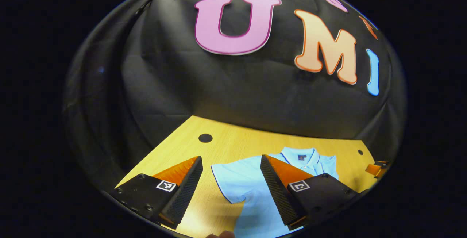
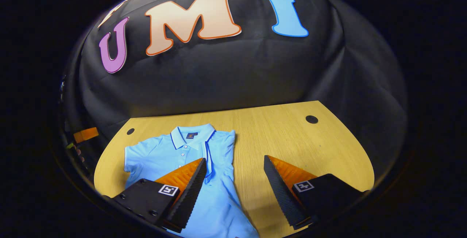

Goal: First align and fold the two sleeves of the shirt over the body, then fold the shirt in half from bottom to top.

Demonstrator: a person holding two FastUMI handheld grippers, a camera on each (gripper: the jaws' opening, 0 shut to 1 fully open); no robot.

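We judge one sleeve (image 2: 222,146) of the shirt (image 2: 171,154) folded (other sleeve (image 1: 228,179) flat); both claws, left claw (image 1: 231,190) and right claw (image 2: 235,190), gape empty over the counter (image 2: 292,139).

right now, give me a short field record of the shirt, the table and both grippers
garment: light blue short-sleeved polo shirt with dark piping, lying collar toward the booth wall
right sleeve side: already folded over the body, seen in the right gripper view
left sleeve: spread flat on the table
bottom fold: not yet done
surface: light wooden table with round dark holes
left gripper: open, above the spread sleeve, holding nothing
right gripper: open, above the shirt's folded edge, holding nothing
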